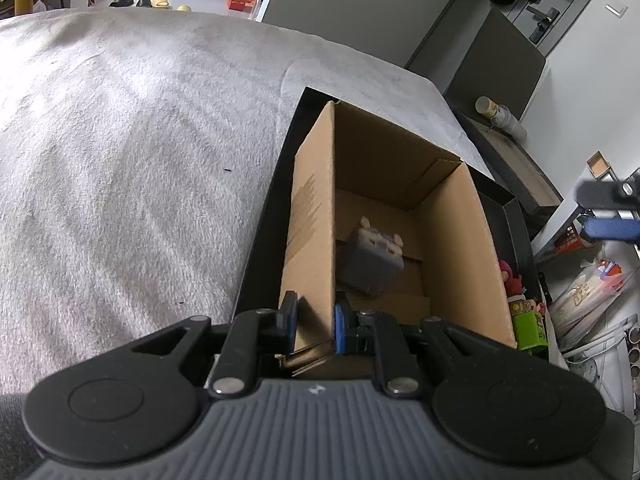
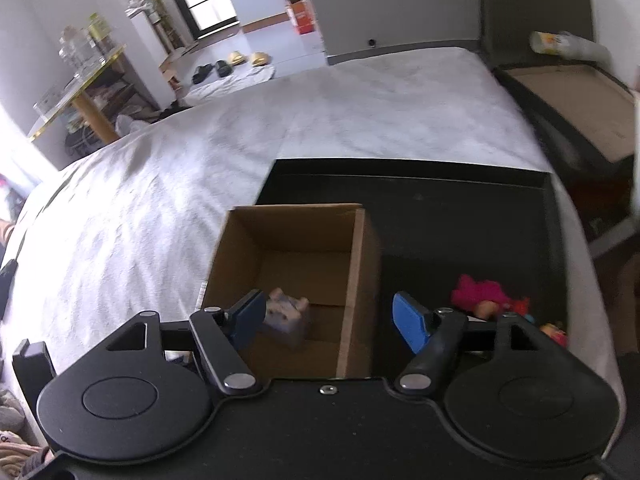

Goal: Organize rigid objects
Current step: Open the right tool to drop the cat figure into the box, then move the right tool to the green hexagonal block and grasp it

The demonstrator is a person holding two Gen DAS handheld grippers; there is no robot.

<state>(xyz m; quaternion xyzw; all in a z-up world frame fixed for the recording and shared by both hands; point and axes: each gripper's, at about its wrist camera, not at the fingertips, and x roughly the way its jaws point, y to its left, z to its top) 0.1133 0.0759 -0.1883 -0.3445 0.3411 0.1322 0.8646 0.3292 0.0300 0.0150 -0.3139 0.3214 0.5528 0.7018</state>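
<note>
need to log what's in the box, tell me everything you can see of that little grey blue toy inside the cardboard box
The toy is a small blocky figure, pale grey-blue, with two cream ear-like nubs on top and a lighter face; it looks like hard plastic. It appears blurred and tilted inside the open cardboard box, and contact with the floor can't be confirmed. The right gripper is open above it; the left gripper pinches the box wall.

Home bedroom: bed point(image 2: 360, 112), slippers point(image 2: 246, 58)
</note>
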